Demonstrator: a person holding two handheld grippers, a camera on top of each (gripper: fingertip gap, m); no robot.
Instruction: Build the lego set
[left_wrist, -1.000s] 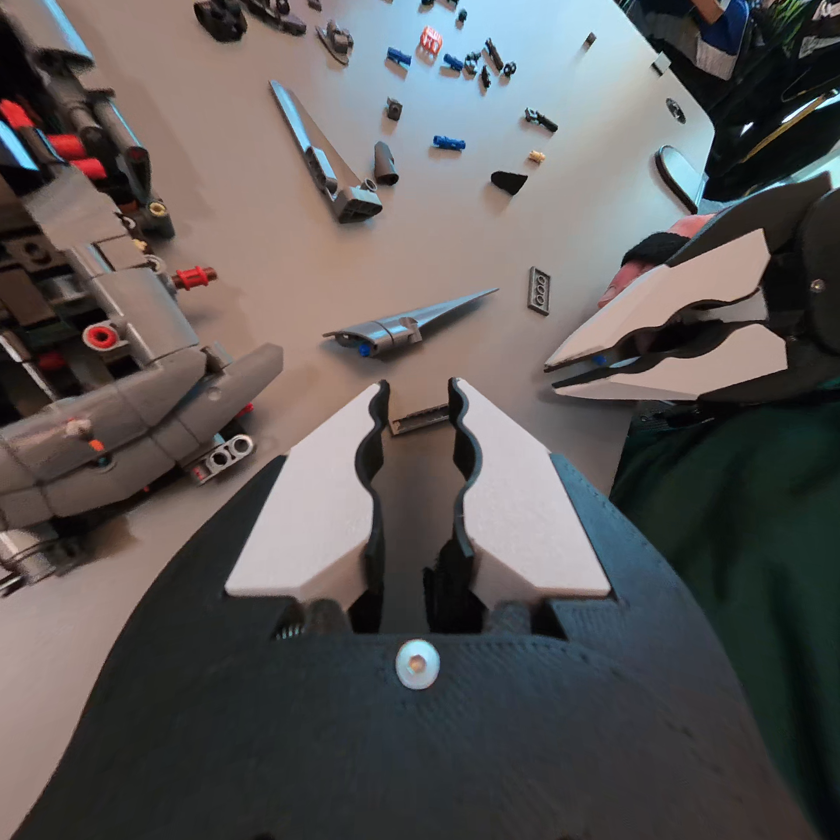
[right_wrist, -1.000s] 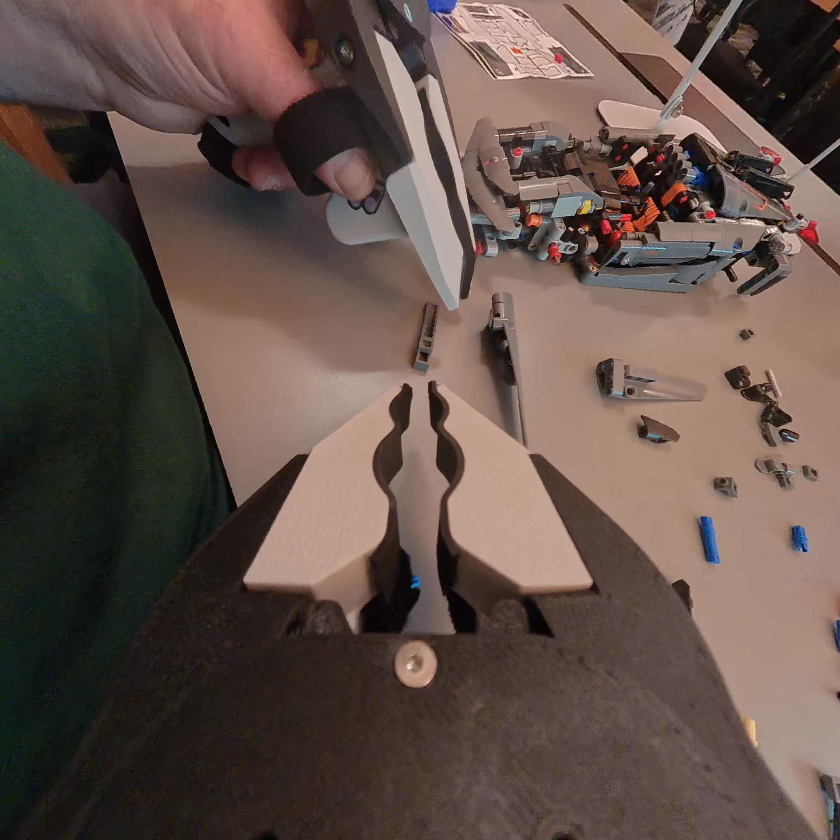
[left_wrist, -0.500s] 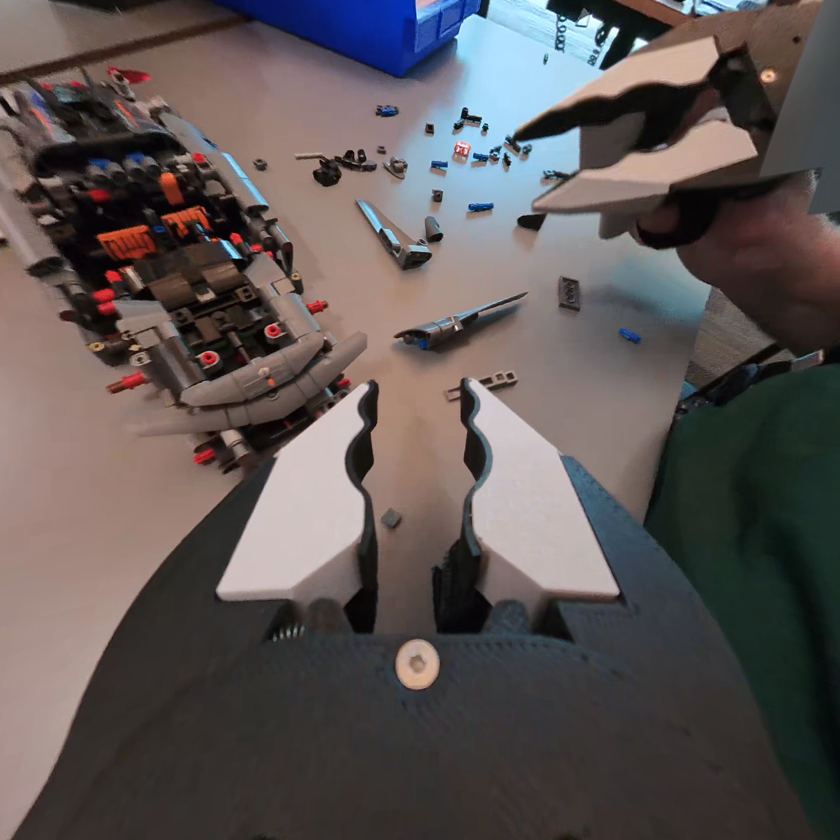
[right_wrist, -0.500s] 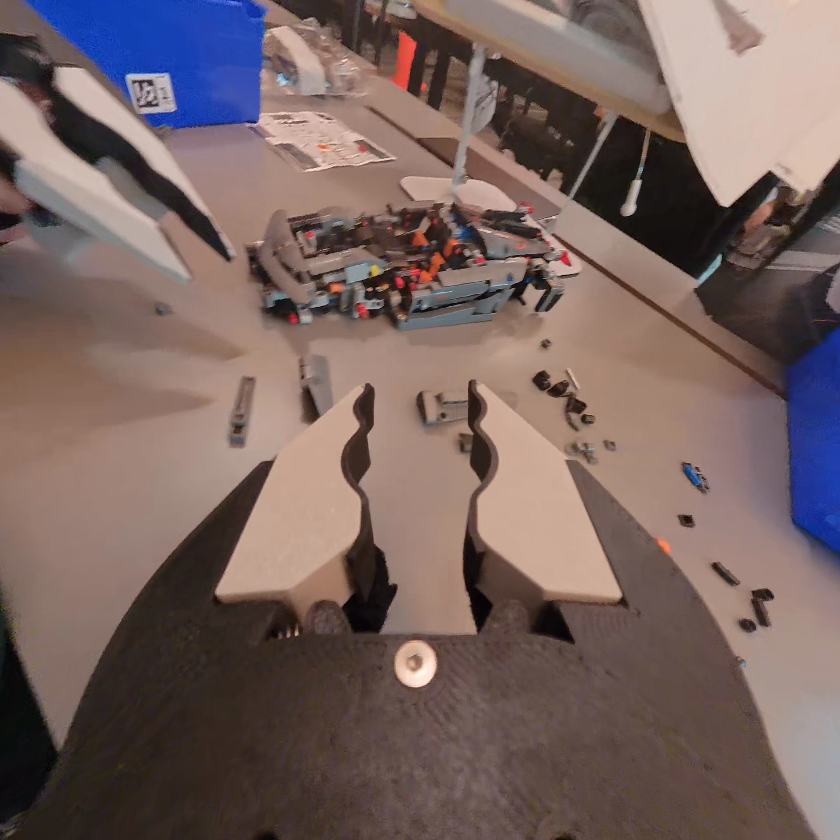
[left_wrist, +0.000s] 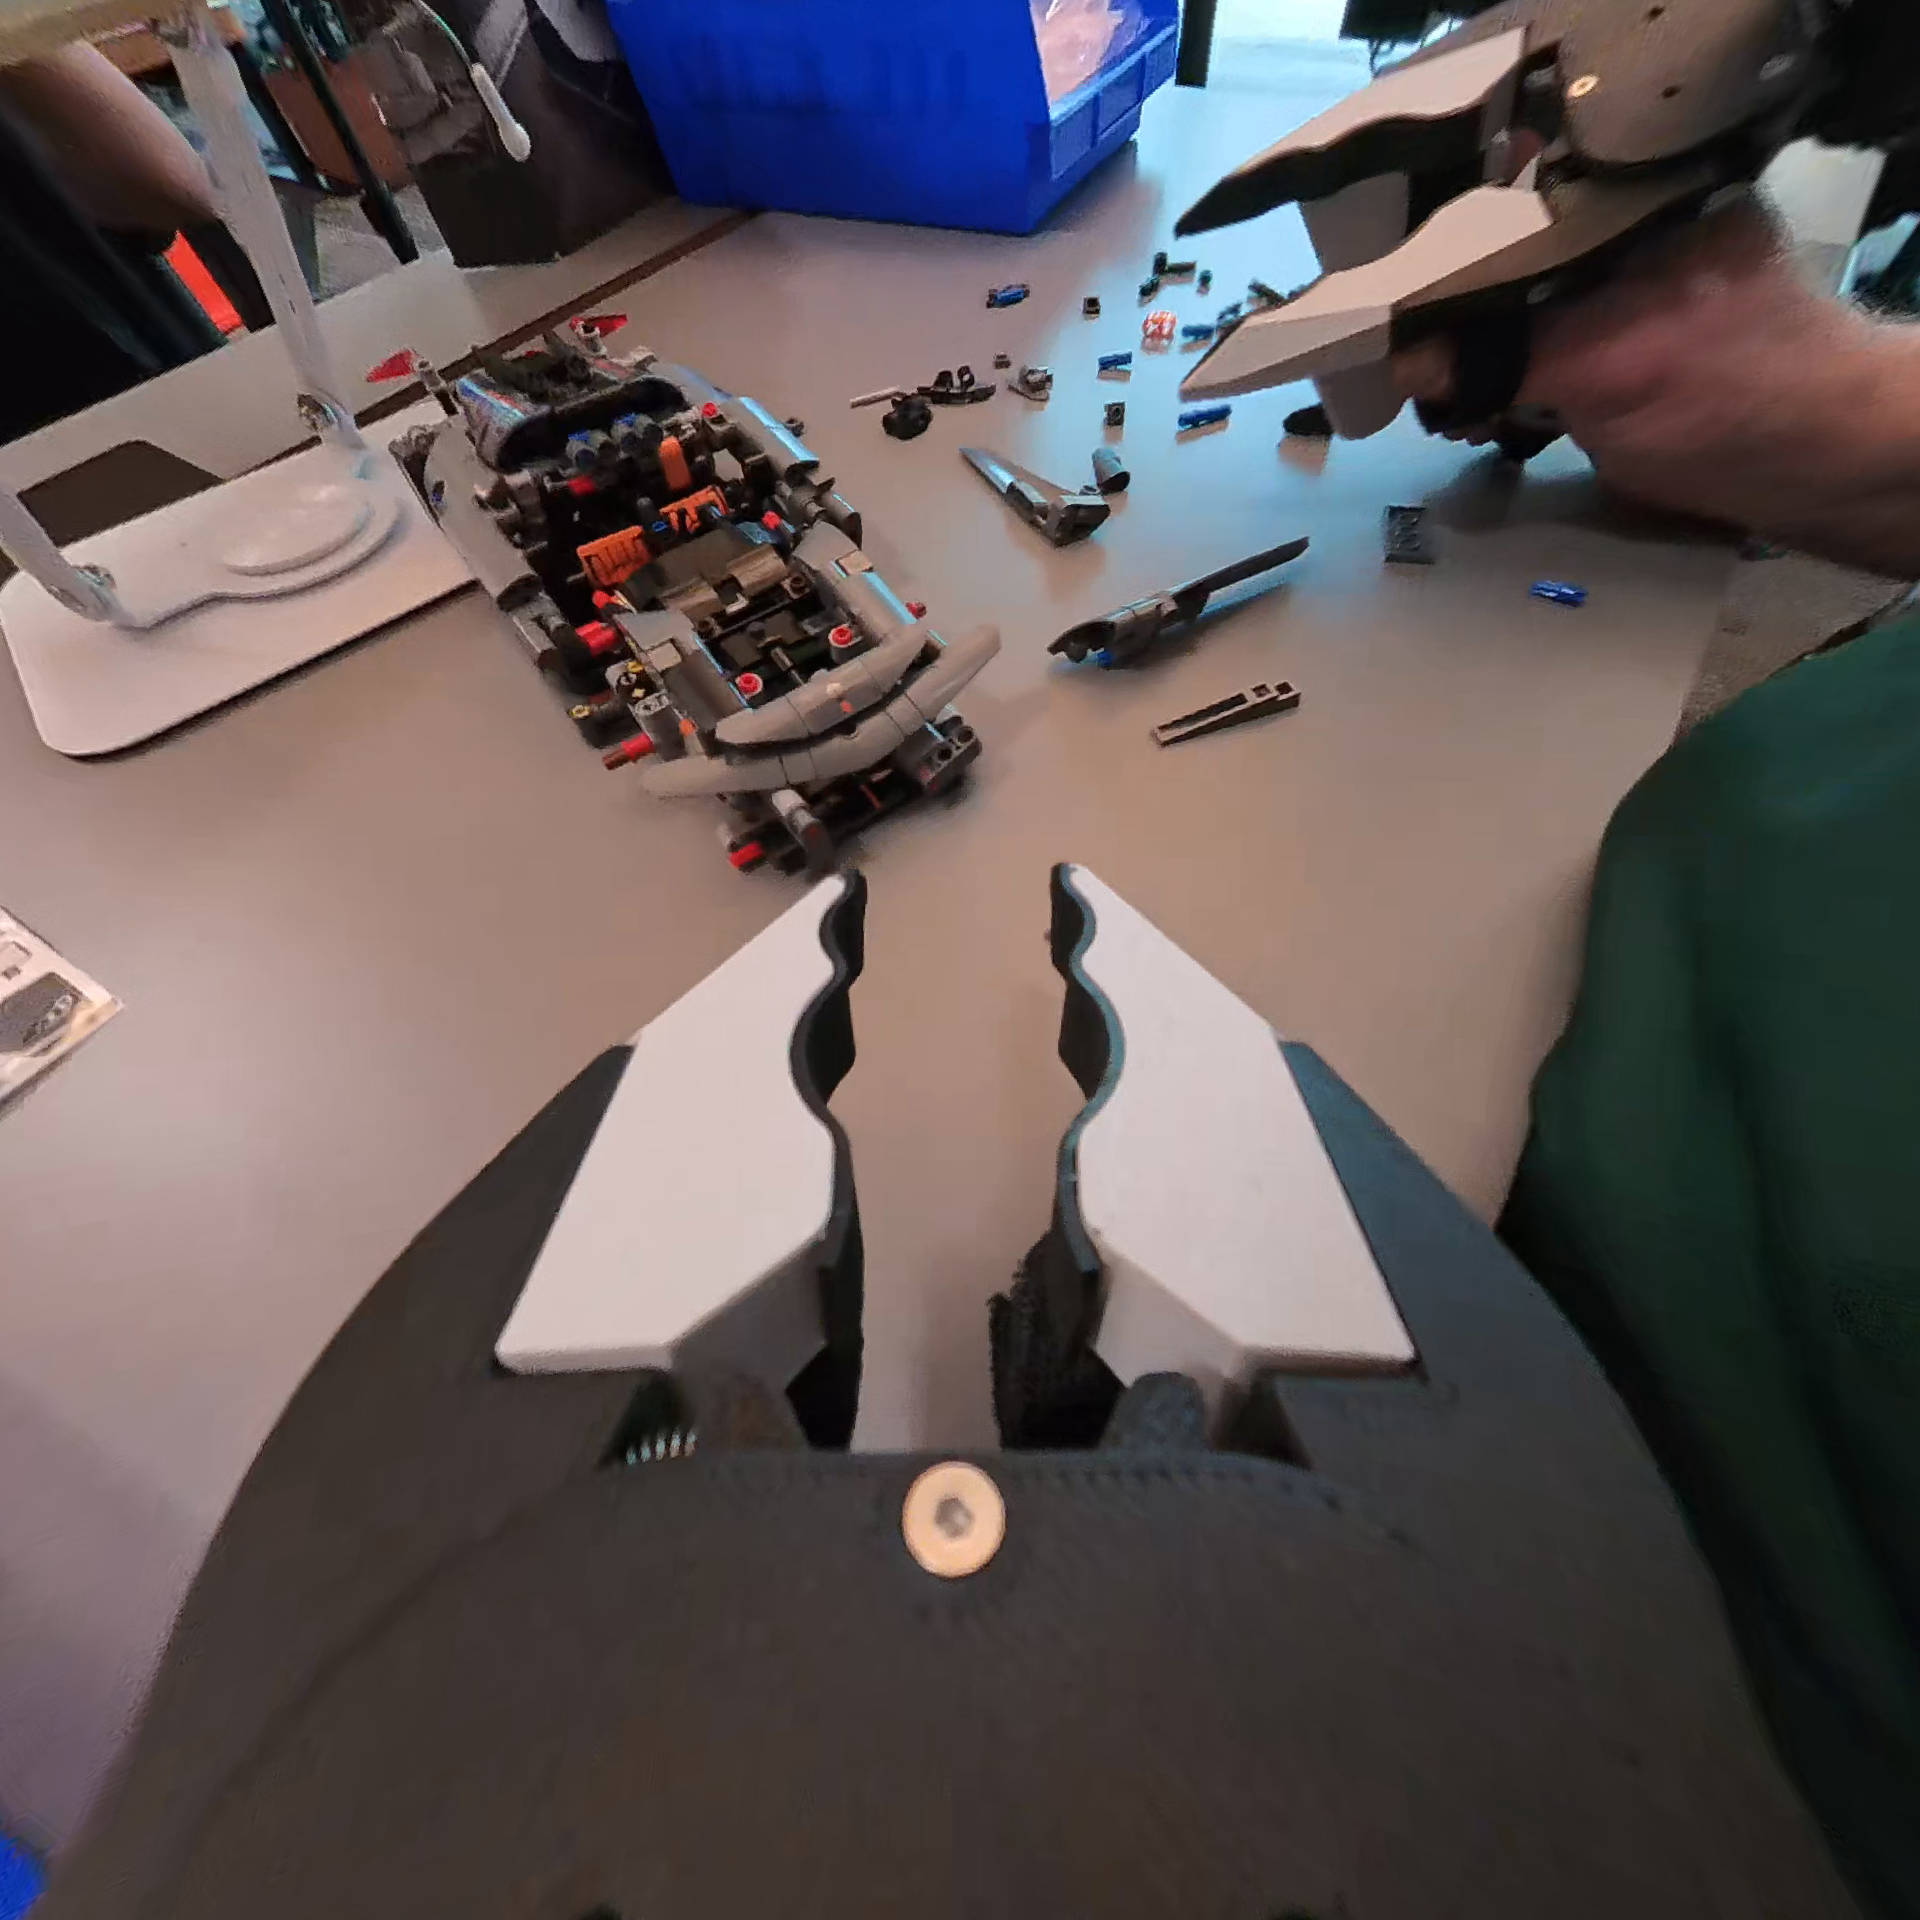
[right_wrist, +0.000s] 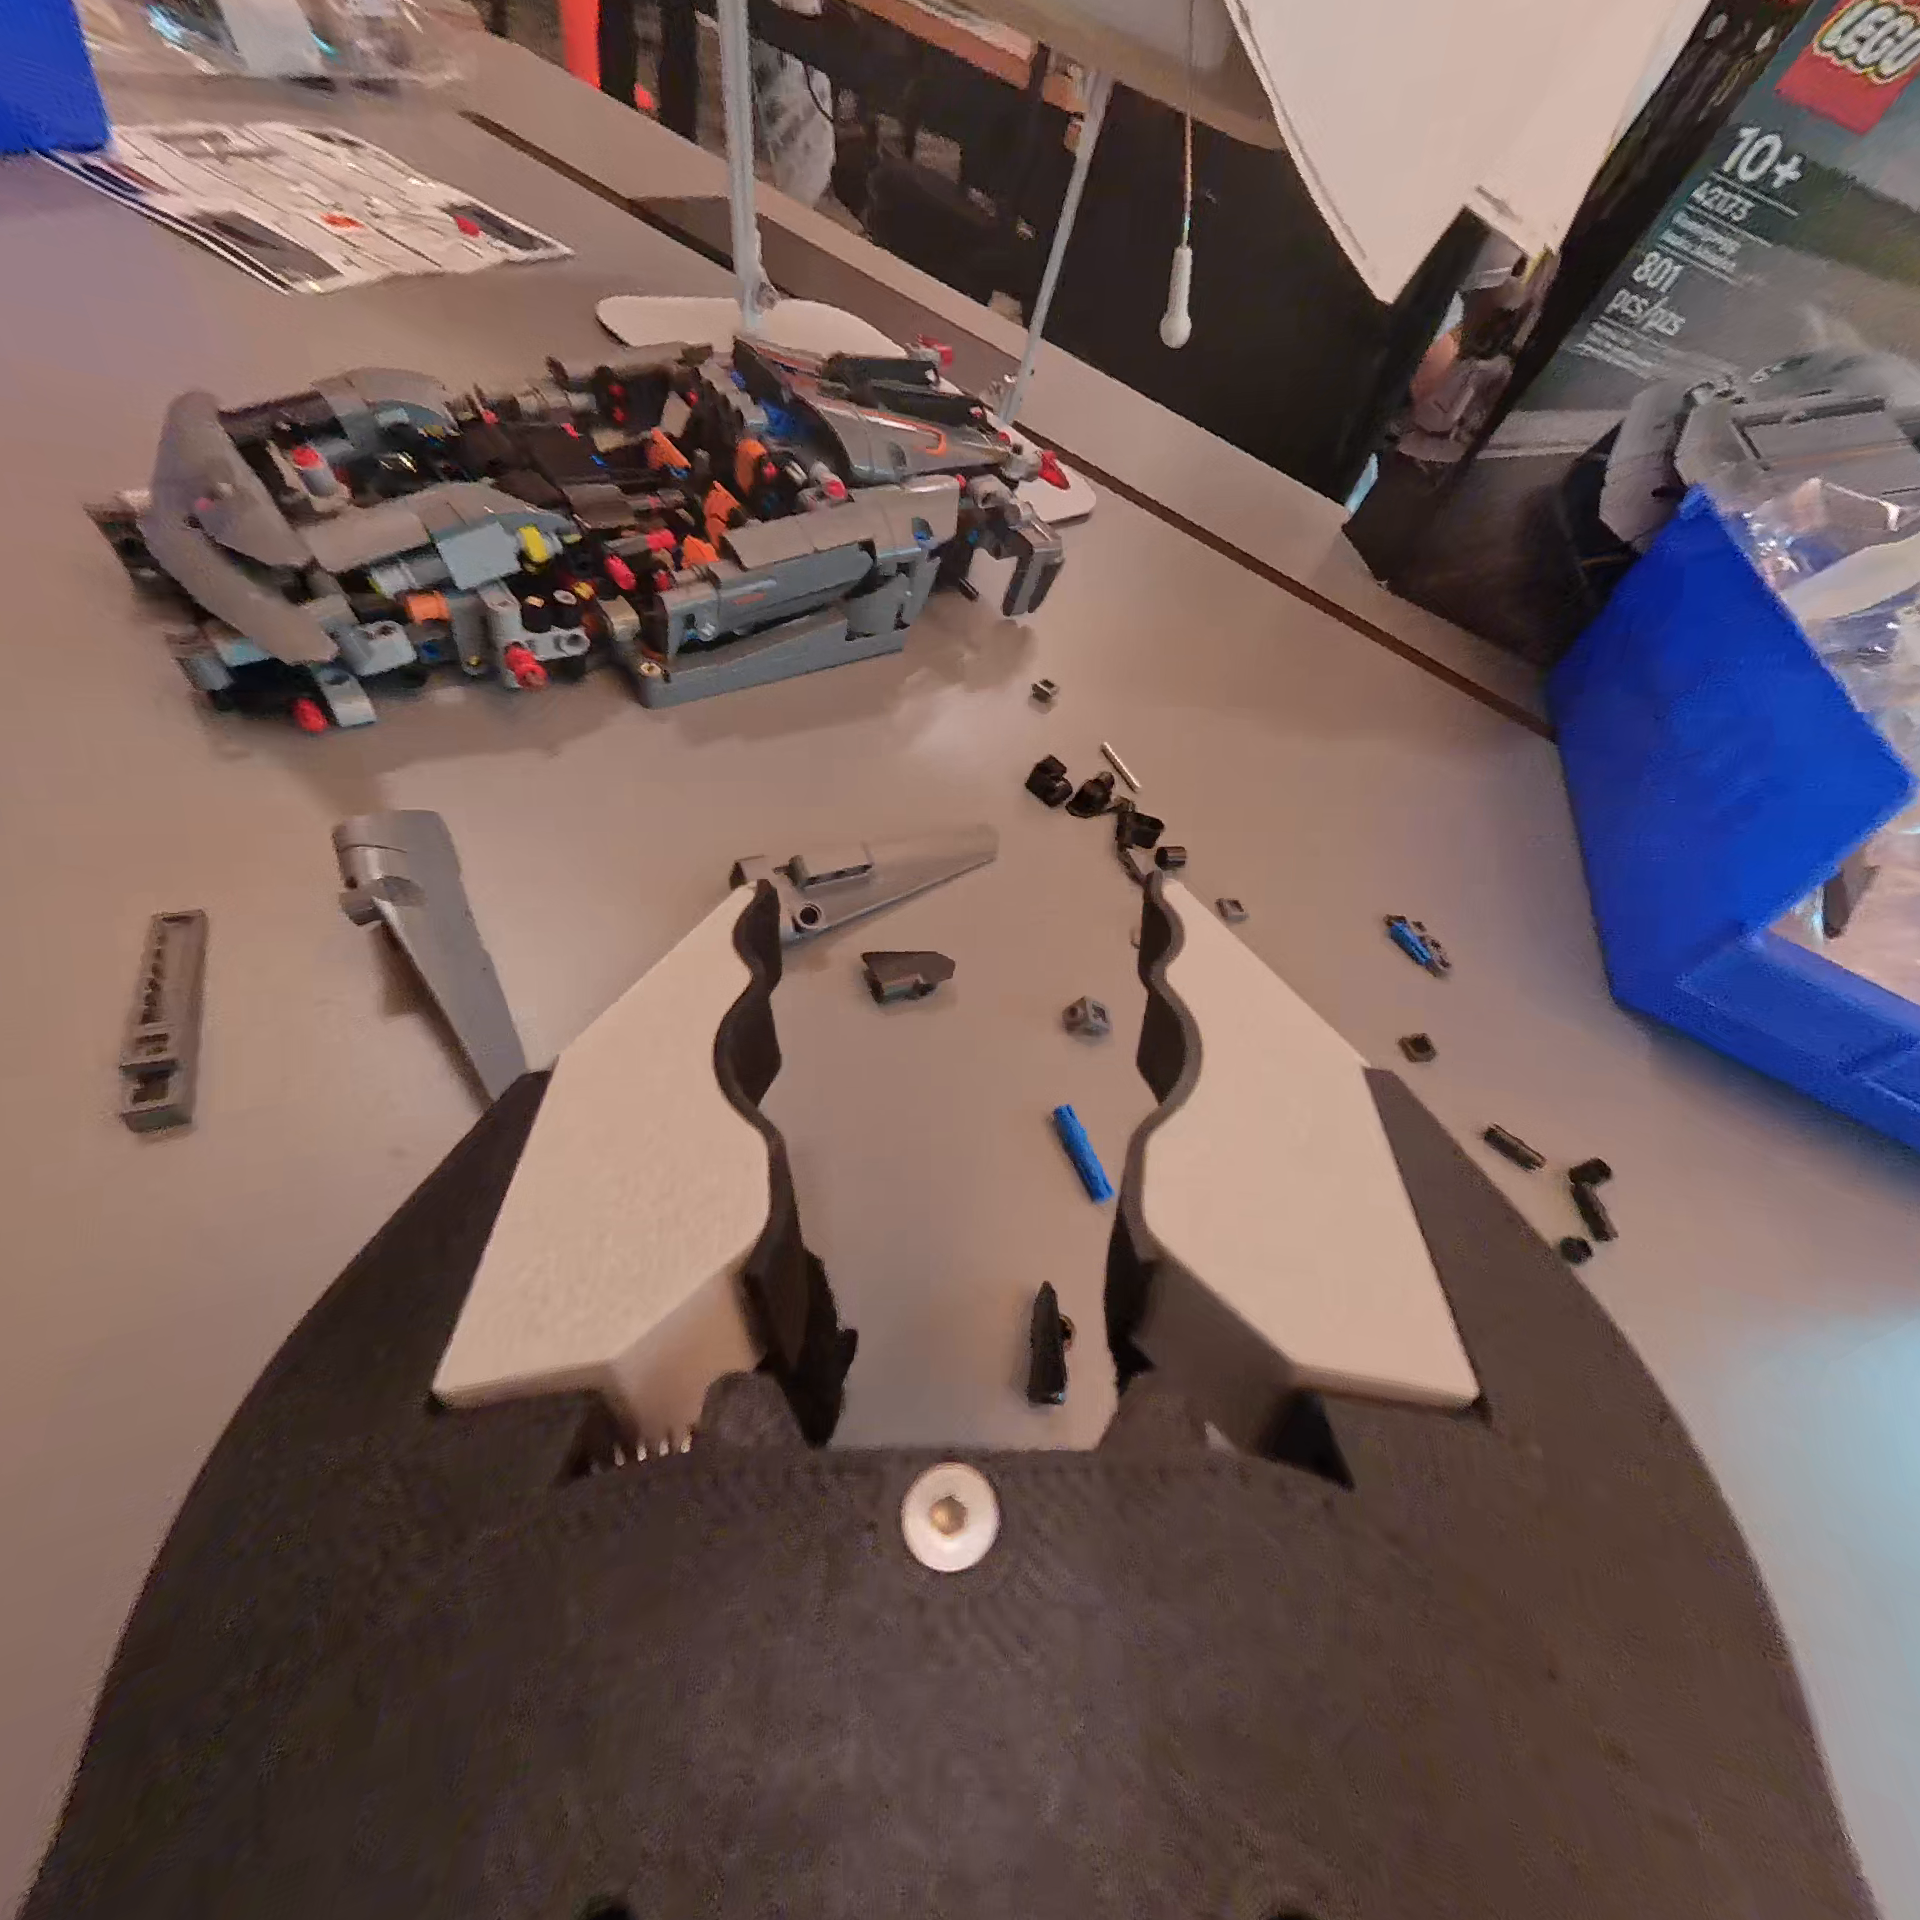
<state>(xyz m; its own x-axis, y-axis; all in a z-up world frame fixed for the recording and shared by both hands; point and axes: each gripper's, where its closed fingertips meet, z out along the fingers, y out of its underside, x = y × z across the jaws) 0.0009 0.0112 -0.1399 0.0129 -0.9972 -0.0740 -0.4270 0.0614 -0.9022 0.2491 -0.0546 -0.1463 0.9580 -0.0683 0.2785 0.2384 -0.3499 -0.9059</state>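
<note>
The partly built grey lego car (left_wrist: 707, 582) lies on the grey table (left_wrist: 312, 935); it also shows in the right wrist view (right_wrist: 561, 540). My left gripper (left_wrist: 956, 894) is open and empty, raised above the table just in front of the car's curved end. My right gripper (right_wrist: 951, 899) is wide open and empty above loose pieces: a grey wedge panel (right_wrist: 883, 868), a small dark curved piece (right_wrist: 904, 975), a small grey connector (right_wrist: 1086, 1016) and a blue pin (right_wrist: 1083, 1151). The right gripper also shows in the left wrist view (left_wrist: 1351, 239), held by a hand.
A second grey panel (right_wrist: 426, 935) and a dark beam (right_wrist: 161, 1018) lie at left. Small black pieces (right_wrist: 1101, 800) are scattered ahead. A blue bin (right_wrist: 1725, 810) and the set's box (right_wrist: 1662, 343) stand at right. A white lamp base (left_wrist: 208, 582) and a booklet (right_wrist: 312, 208) lie beyond. My right gripper's tips are some 5 cm from the small dark curved piece (right_wrist: 904, 975). My left wrist view (left_wrist: 1113, 465) looks at it from another angle.
Both grippers have lifted and pulled back from the table. The right gripper opened from almost shut to wide open and swung right over the loose pieces; a blue pin it held now lies on the table.
</note>
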